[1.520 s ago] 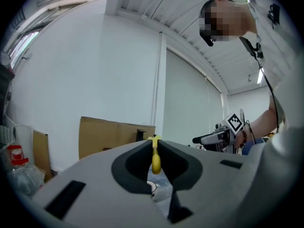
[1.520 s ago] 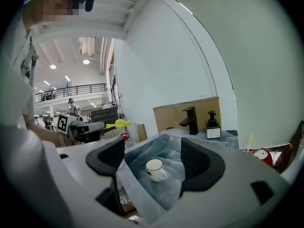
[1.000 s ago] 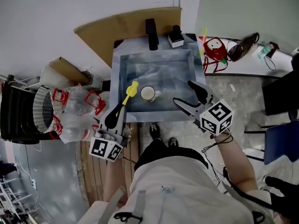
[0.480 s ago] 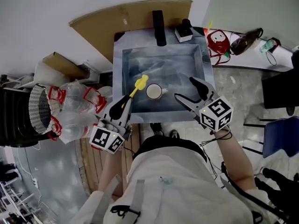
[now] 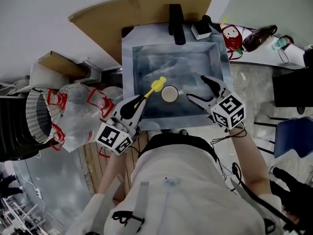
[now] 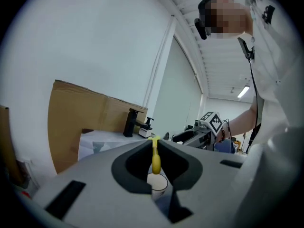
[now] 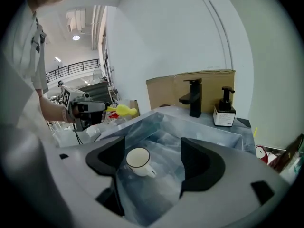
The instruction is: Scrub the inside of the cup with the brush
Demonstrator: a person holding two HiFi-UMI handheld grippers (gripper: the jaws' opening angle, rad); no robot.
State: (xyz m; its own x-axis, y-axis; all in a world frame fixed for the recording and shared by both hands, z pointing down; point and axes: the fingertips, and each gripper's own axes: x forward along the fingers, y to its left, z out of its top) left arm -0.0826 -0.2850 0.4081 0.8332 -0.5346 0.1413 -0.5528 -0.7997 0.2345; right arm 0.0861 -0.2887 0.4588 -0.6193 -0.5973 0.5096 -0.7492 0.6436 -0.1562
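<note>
White enamel-look cup stands upright on the floor of the sink, near the front edge and about mid-width. The mouth faces up, the rim is dark, and the inside looks pale. Its small handle points toward the sink's right side.

Left gripper: jaws clenched on the dark handle of the brush. The left gripper view shows the yellow shaft pinched between the two pads, with the cup mouth in line beyond it. In the head view the yellow brush head sits over the sink's left half, just beside the cup's left rim. It is not inside the cup. The right gripper view shows the head raised above the sink's left edge, apart from the cup.

Right gripper: jaws released and spread wide, gripping nothing. It hangs over the front right part of the sink, just beside the cup's handle side. In its own view the cup sits low between the two jaws but ahead of them, untouched.

Sink interior is grey-blue with a crinkled, mottled sheen; whether that is a liner or water cannot be told.

Black faucet stands at the back edge of the worktop. A dark soap dispenser with a white label is near the back right corner. A brown cardboard sheet leans against the wall behind the sink. Clear plastic bags with red handles lie on the floor off the sink's left side.
</note>
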